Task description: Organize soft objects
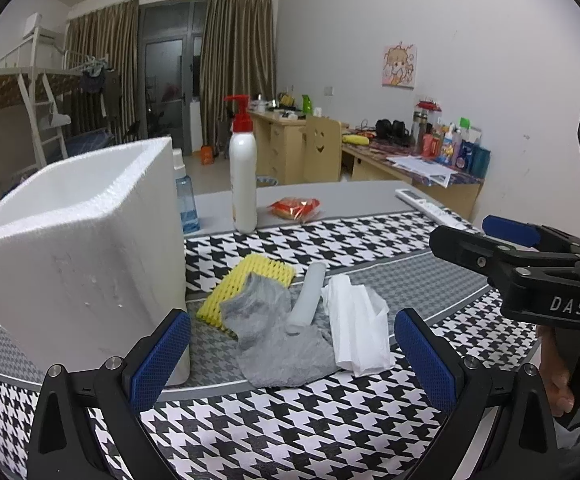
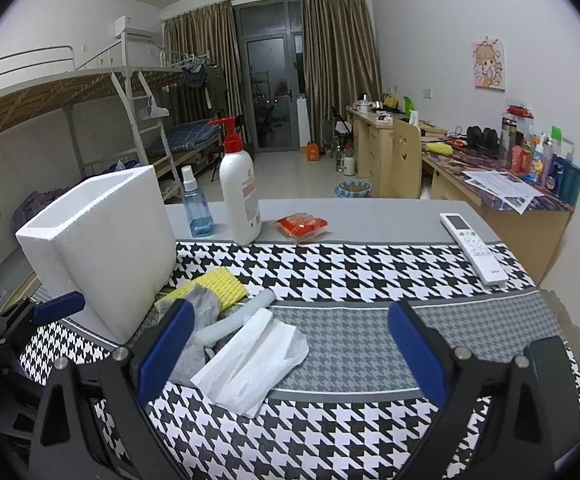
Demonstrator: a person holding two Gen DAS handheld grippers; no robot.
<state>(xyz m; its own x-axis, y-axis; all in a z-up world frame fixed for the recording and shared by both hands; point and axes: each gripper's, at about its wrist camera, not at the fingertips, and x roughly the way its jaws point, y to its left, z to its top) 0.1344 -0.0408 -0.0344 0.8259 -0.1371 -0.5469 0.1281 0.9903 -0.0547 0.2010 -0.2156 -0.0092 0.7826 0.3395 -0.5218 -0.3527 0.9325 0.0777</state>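
Observation:
A heap of soft items lies on the houndstooth cloth (image 1: pixel 290 420) beside a white foam box (image 1: pixel 78 248) (image 2: pixel 102 248). In the heap are a yellow foam net (image 1: pixel 246 284) (image 2: pixel 220 284), a grey sock (image 1: pixel 278 344) (image 2: pixel 204 308), a white foam tube (image 1: pixel 308 296) (image 2: pixel 234 322) and folded white tissue (image 1: pixel 358 328) (image 2: pixel 250 364). My left gripper (image 1: pixel 292 360) is open just short of the sock, holding nothing. My right gripper (image 2: pixel 290 350) is open, with the tissue near its left finger. It also shows at the right of the left wrist view (image 1: pixel 486 236).
At the cloth's far edge stand a white pump bottle with a red top (image 2: pixel 240 192) and a blue spray bottle (image 2: pixel 196 204). A red snack packet (image 2: pixel 302 226) lies beside them and a white remote (image 2: pixel 474 248) at the right. Desks and a bunk bed stand beyond the table.

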